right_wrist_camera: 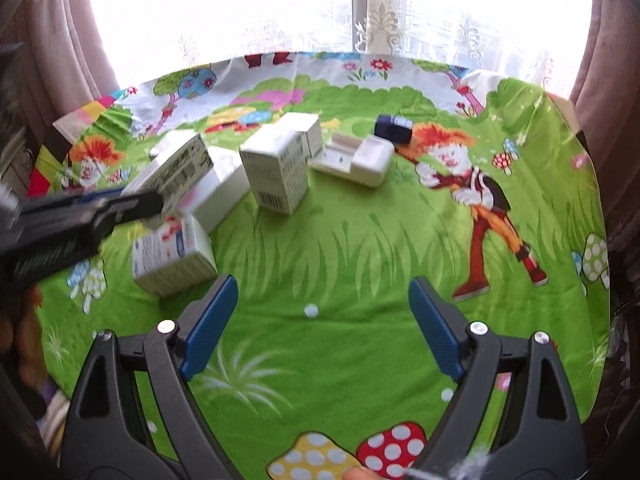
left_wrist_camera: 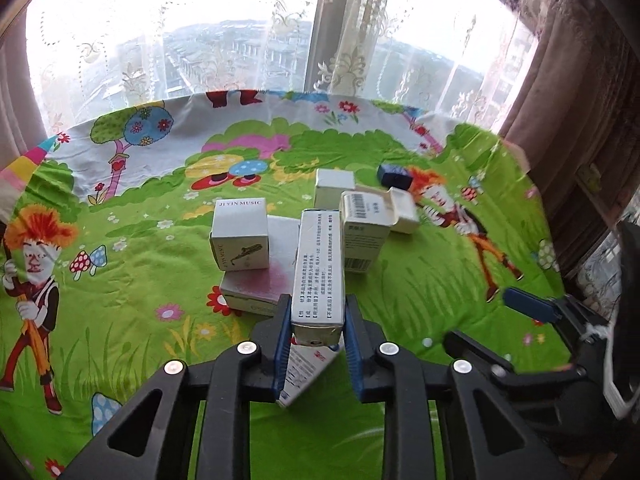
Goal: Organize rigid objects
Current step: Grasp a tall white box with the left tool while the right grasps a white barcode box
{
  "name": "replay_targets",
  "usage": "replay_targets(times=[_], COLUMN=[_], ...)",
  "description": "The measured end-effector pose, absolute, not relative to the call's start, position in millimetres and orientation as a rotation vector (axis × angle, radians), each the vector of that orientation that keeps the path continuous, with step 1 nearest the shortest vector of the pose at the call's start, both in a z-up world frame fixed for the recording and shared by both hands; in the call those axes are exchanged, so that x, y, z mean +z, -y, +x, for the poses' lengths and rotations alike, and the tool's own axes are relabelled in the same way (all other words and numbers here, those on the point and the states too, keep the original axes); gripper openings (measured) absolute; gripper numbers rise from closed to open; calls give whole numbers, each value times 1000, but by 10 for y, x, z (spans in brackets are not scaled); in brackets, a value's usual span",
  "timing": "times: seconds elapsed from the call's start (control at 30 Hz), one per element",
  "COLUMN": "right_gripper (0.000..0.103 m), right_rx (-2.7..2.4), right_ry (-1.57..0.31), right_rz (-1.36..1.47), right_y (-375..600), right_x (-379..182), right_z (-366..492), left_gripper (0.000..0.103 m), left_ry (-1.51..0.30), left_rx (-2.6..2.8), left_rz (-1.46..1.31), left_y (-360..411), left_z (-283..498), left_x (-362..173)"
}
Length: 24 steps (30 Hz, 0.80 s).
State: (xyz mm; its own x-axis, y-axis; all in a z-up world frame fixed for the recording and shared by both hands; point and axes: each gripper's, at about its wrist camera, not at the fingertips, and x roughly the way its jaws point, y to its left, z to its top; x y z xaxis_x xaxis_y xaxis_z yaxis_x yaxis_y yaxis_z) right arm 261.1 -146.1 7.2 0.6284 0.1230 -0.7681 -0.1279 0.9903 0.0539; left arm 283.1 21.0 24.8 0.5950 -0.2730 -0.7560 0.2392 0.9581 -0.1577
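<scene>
My left gripper (left_wrist_camera: 318, 302) is shut on the near end of a long white box (left_wrist_camera: 320, 256) printed with text, its blue pads pressing both long sides. In the right wrist view this box (right_wrist_camera: 176, 168) hangs tilted above a white box with red print (right_wrist_camera: 172, 256), which lies on the cloth. My right gripper (right_wrist_camera: 320, 286) stands open over bare green cloth with nothing between its fingers. A "JIYIN MUSIC" cube (left_wrist_camera: 240, 236) sits on a flat white box (left_wrist_camera: 260, 284). A barcode box (left_wrist_camera: 364, 232) stands upright to the right of the held box.
Behind these are a small white box (left_wrist_camera: 334, 186), an open white case (left_wrist_camera: 404, 210) and a dark blue box (left_wrist_camera: 394, 176). The cartoon-print cloth (right_wrist_camera: 360, 240) covers the table. Curtains and a window close off the far edge.
</scene>
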Motion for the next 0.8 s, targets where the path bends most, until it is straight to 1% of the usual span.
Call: replay_targets(times=[0.27, 0.5, 0.73, 0.77, 0.8], right_gripper=[89, 89, 89, 88, 81], right_rx=[125, 79, 38, 33, 25], right_ry=[-858, -893, -887, -890, -894], right_rz=[40, 60, 11, 4, -7], right_y=[1320, 1151, 946, 944, 944], right_x=[198, 102, 61, 35, 2], right_z=[3028, 3452, 3745, 3762, 3786], left_gripper=[25, 25, 25, 25, 25], left_ry=[-792, -765, -750, -748, -746], left_rx=[-181, -65, -40, -40, -39], left_rz=[-146, -188, -216, -217, -217], left_y=[-550, -778, -853, -852, -855], left_z=[2317, 1876, 1675, 1662, 1652], left_x=[451, 299, 247, 255, 258])
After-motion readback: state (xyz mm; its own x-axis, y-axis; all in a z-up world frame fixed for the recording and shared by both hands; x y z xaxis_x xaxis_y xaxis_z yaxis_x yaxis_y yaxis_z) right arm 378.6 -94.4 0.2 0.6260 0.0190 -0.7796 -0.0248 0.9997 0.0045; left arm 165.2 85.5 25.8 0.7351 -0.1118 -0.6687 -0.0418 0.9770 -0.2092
